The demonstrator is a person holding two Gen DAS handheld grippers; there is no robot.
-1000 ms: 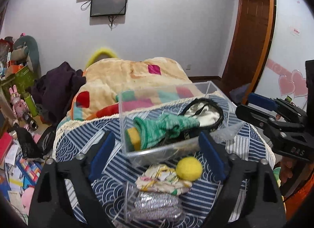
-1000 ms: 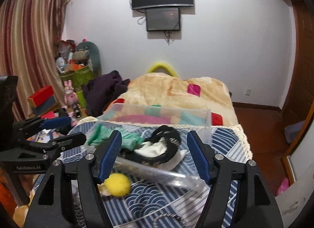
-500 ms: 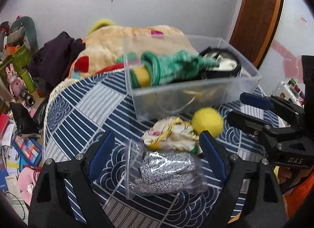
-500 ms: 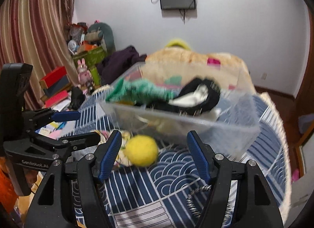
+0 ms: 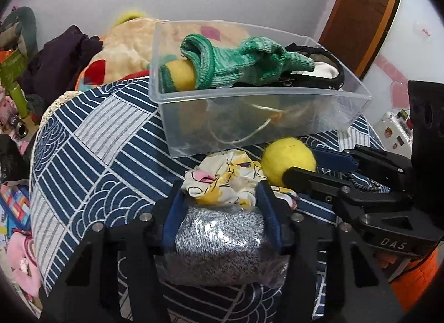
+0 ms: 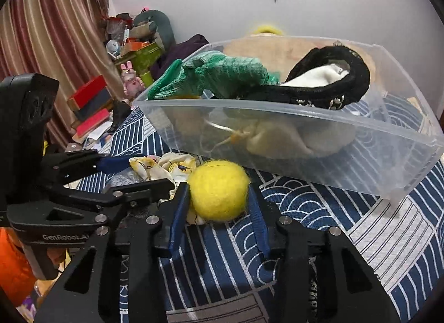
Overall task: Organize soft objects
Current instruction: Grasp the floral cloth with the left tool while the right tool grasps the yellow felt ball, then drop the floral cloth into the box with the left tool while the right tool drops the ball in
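Bin (image 5: 277, 103) wall stands just beyond both grippers: left (image 5: 222, 212) pinching silver bag (image 5: 219, 237), right (image 6: 219, 203) clamping yellow ball (image 6: 219, 189).

A fuzzy yellow ball (image 6: 219, 190) sat clamped between the right gripper's (image 6: 219, 198) blue pads. A clear-wrapped grey speckled bundle (image 5: 220, 248) was squeezed between the left gripper's (image 5: 222, 206) pads, with a crumpled white-and-yellow printed cloth (image 5: 224, 181) touching its far end, just past those fingertips. Beyond both grippers stood a clear bin (image 5: 277, 112) holding a green knit sock (image 5: 244, 64) and a black-rimmed white piece (image 6: 330, 84).
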